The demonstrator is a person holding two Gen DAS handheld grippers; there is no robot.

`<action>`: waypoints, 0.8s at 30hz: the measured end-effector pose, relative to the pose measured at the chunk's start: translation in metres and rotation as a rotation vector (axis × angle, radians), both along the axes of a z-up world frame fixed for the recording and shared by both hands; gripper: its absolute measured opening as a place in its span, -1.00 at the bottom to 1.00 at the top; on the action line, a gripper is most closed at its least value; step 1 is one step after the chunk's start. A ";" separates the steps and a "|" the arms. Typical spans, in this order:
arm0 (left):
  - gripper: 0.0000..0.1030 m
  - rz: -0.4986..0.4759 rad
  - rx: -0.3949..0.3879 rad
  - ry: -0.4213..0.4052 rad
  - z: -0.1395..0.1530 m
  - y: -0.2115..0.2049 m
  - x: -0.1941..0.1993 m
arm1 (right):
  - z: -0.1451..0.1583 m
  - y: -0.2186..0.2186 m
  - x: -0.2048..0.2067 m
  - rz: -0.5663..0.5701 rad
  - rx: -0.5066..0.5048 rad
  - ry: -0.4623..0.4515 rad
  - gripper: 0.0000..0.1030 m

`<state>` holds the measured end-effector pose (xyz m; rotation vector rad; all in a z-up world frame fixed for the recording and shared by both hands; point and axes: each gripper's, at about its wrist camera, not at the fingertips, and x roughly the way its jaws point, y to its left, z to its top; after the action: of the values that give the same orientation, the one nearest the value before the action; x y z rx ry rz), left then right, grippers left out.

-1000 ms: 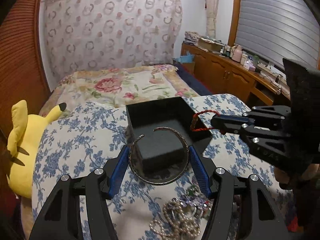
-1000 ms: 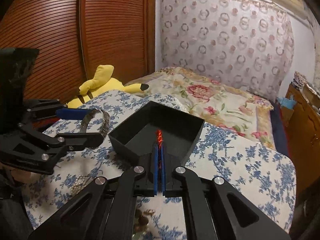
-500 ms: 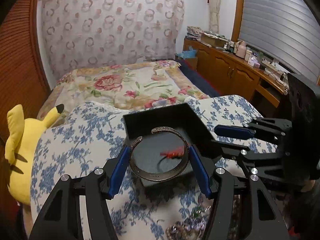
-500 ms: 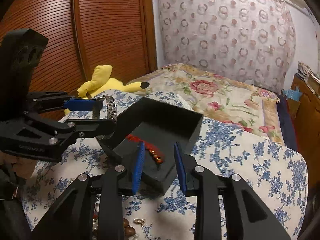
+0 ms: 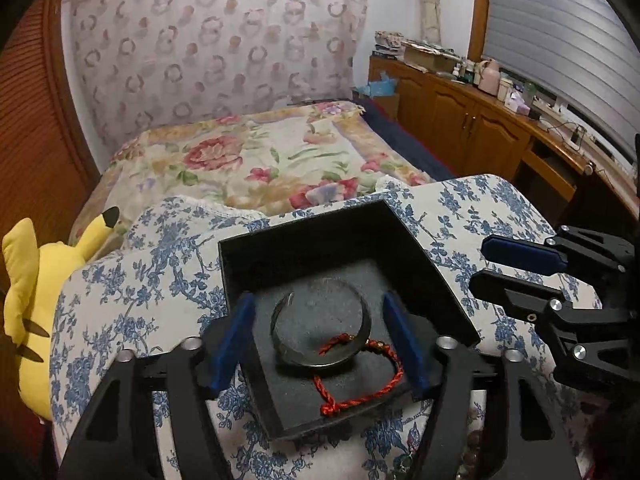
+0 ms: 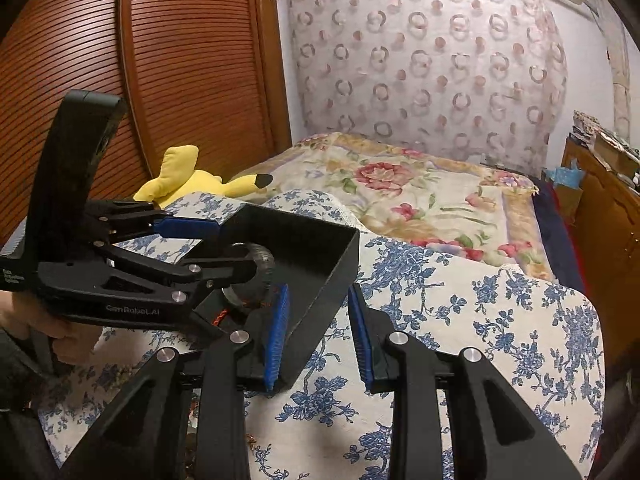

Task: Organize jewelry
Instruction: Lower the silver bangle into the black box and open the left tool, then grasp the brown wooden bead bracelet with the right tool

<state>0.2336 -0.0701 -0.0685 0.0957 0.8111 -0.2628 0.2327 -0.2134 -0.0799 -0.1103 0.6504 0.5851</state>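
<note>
Reading "GenRobot.AI", left gripper [image 6: 224, 246] spreads jaws around bangle [image 5: 320, 330].

A black open-topped box [image 5: 404, 240] sits on the blue-flowered cloth, one corner turned toward the bed, its floor lined with dark grey foam. Inside lies a silver cuff bangle [image 5: 320, 330] (an open ring, the gap at its left side), which seems to rest tilted, the near edge on the foam. A red braided cord bracelet [image 5: 360, 380] lies flat just in front of it, one end passing under or against the bangle's near rim, a knot at the front and small gold beads near the right.
</note>
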 end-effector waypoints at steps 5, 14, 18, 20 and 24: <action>0.29 0.005 0.001 -0.027 0.009 0.006 -0.010 | 0.008 -0.001 -0.006 -0.012 -0.013 -0.015 -0.37; 0.31 -0.004 -0.032 -0.031 0.008 0.027 -0.065 | -0.003 -0.004 -0.048 -0.003 -0.033 0.031 -0.37; 0.32 -0.005 -0.046 -0.030 0.001 0.036 -0.088 | -0.017 -0.001 -0.075 -0.010 -0.039 0.065 -0.37; 0.32 -0.006 -0.053 -0.026 -0.004 0.041 -0.099 | -0.020 0.003 -0.086 -0.008 -0.043 0.072 -0.37; 0.32 -0.003 -0.044 -0.020 -0.013 0.048 -0.115 | -0.027 0.012 -0.107 0.008 -0.047 0.092 -0.37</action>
<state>0.1188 -0.0224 -0.0820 0.0576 0.7852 -0.2821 0.1259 -0.2014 -0.1071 -0.1308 0.7541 0.5849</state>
